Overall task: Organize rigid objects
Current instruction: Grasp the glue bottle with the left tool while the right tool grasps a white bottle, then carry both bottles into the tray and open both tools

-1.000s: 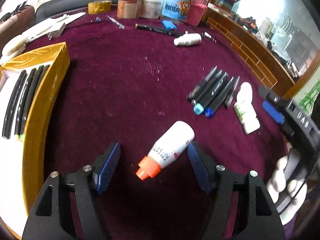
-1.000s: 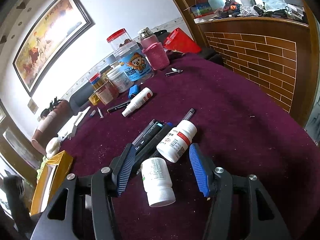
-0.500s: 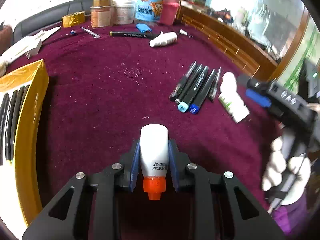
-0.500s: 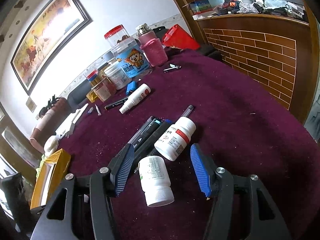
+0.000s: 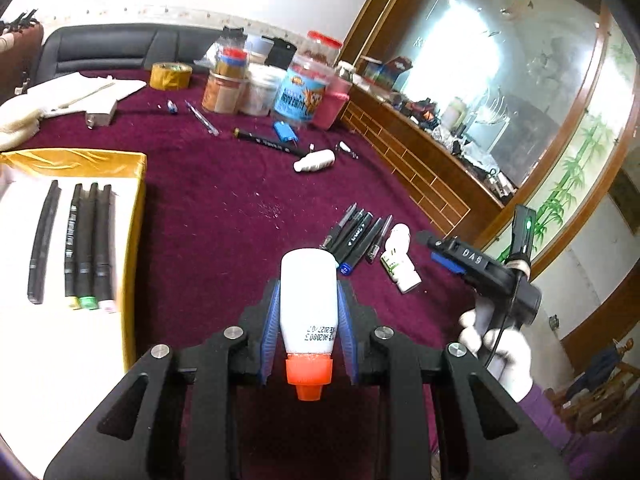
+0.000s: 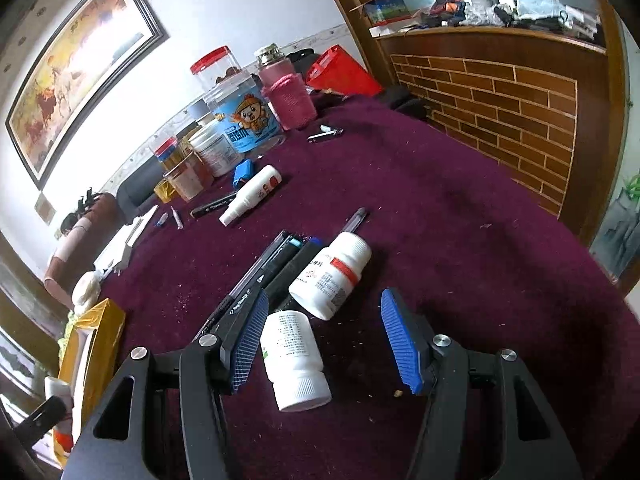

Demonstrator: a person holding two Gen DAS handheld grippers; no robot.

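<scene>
My left gripper (image 5: 307,312) is shut on a white bottle with an orange cap (image 5: 308,308) and holds it above the maroon table (image 5: 224,216), cap toward the camera. My right gripper (image 6: 324,340) is open; a white pill bottle with a green label (image 6: 294,356) lies between its blue pads on the table. A second white pill bottle with a red-striped label (image 6: 332,276) lies just beyond it. Several pens and markers (image 6: 260,276) lie to their left. The right gripper also shows in the left wrist view (image 5: 452,260).
A yellow-edged box (image 5: 138,216) at the left holds several black markers (image 5: 84,240). A white spray bottle (image 6: 252,196), a black marker (image 5: 268,144), jars and tubs (image 6: 236,120), a tape roll (image 5: 170,76) and a brick-patterned wooden counter (image 6: 500,112) stand beyond.
My left gripper has lifted the orange-capped bottle off the table and tilted upward. The right gripper has stayed open over the green-labelled bottle.
</scene>
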